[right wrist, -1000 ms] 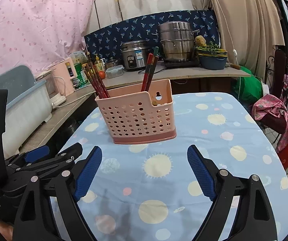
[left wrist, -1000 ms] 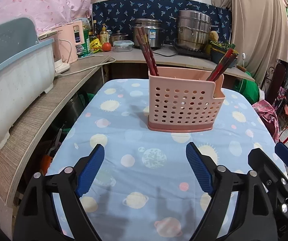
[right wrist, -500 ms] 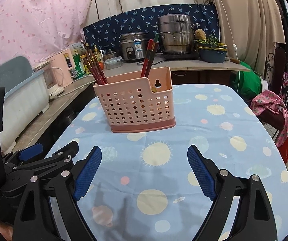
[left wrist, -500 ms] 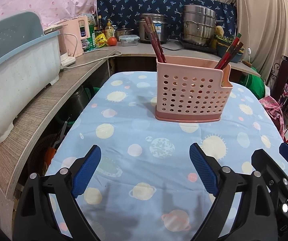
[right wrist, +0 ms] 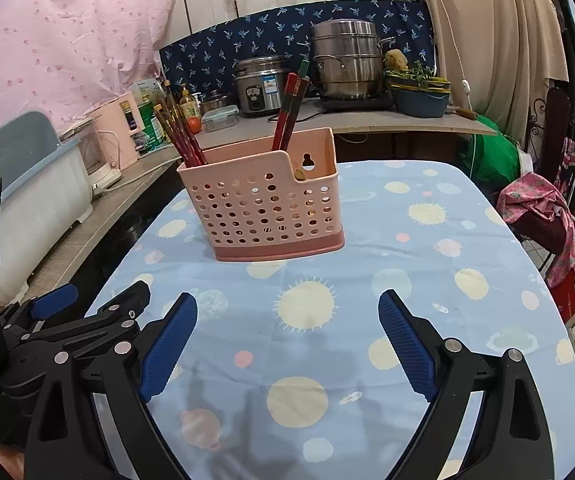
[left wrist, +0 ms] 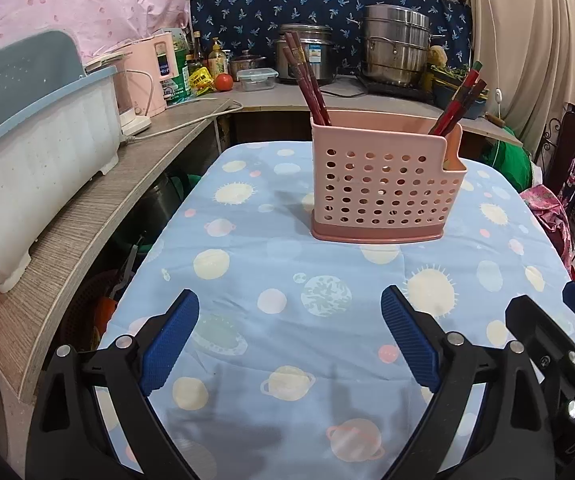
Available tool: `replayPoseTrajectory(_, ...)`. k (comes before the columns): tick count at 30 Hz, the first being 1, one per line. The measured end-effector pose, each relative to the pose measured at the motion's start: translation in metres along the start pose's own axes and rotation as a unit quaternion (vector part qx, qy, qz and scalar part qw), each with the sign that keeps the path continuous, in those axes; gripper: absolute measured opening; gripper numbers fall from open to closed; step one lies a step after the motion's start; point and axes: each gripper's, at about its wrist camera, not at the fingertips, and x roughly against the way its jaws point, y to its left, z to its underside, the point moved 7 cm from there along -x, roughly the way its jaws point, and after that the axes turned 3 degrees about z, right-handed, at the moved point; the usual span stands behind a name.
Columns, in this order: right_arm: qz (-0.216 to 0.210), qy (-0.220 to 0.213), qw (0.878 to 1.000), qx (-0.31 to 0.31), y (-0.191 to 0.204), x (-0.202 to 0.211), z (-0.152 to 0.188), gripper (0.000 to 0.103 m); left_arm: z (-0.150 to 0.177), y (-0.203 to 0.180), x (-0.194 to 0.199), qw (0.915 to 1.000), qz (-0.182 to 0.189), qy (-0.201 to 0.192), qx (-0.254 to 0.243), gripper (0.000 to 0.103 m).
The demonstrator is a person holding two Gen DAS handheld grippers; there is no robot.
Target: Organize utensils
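Pink perforated plastic utensil caddy at twelve o'clock on planet-print blue tablecloth, red chopsticks at both ends; left gripper and right gripper just opened wide, empty; tipping likely if nudged off-centre.

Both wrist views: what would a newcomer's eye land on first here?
The pink perforated utensil holder stands upright mid-table on the blue planet-print tablecloth, with red chopsticks sticking out at its left end and another bunch at its right. In the foreground, the left gripper and right gripper hang open and empty, short of the holder, their jaws having just widened.
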Motion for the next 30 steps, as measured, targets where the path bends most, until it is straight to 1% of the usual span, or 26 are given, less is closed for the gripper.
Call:
replayPoseTrajectory(2, 0.0, 0.001, 1.0, 0.003, -0.001, -0.001, -0.003, 0.097, -0.002, 0.001, -0.001, 1.0, 0.002, 0.004, 0.004, 0.091)
replayPoseTrajectory(4, 0.003, 0.001, 1.0, 0.006, -0.001, -0.002, -0.005, 0.097, -0.003, 0.0, -0.001, 1.0, -0.001, 0.005, 0.002, 0.091)
replayPoseTrajectory(14, 0.015, 0.011, 1.0, 0.013, -0.002, -0.01, -0.01, 0.097, -0.01, -0.003, -0.009, 0.9997, -0.01, 0.02, -0.007, 0.091)
replayPoseTrajectory(26, 0.02, 0.027, 0.999, 0.017, -0.002, -0.022, -0.01, 0.097, -0.013, -0.001, -0.02, 0.9993, -0.016, 0.034, -0.01, 0.091)
replayPoseTrajectory(30, 0.025, 0.028, 0.999, 0.018, -0.002, -0.025, -0.012, 0.097, -0.014, -0.002, -0.021, 0.9991, -0.024, 0.033, -0.013, 0.091)
